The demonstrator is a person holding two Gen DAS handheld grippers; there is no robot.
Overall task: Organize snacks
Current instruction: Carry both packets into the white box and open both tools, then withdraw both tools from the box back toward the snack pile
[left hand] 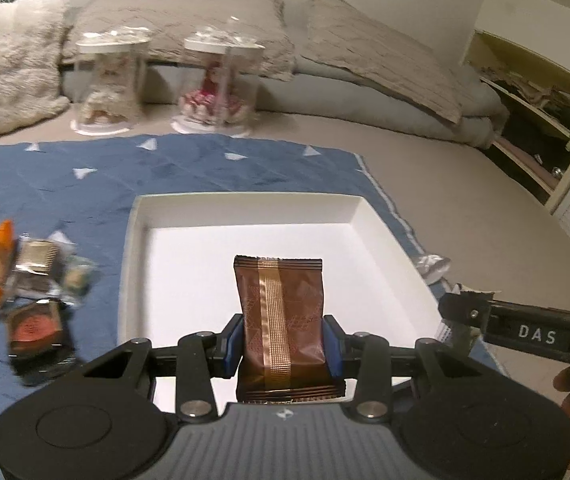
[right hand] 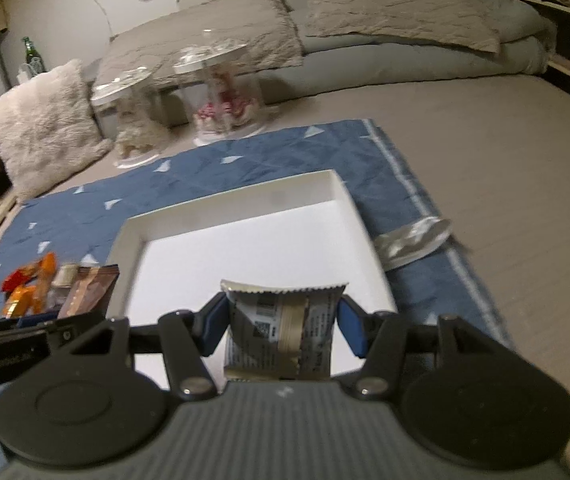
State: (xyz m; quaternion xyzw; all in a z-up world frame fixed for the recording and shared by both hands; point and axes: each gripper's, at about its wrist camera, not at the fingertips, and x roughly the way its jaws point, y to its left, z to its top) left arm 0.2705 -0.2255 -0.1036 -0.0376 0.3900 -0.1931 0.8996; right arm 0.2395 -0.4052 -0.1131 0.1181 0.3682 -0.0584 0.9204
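Brown packet (left hand: 281, 320) clamped in left hand-held gripper (left hand: 281, 350) — over white tray (left hand: 245, 204).

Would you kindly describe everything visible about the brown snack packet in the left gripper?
The brown snack packet is a glossy, foil-like pouch with a lighter copper stripe down its middle, a faint geometric pattern and crimped, ridged seals at both ends. It looks sealed and slightly puffed. It stands roughly upright, pinched at its lower sides between the blue pads of the left gripper, over the white box and nothing else appears to touch it.
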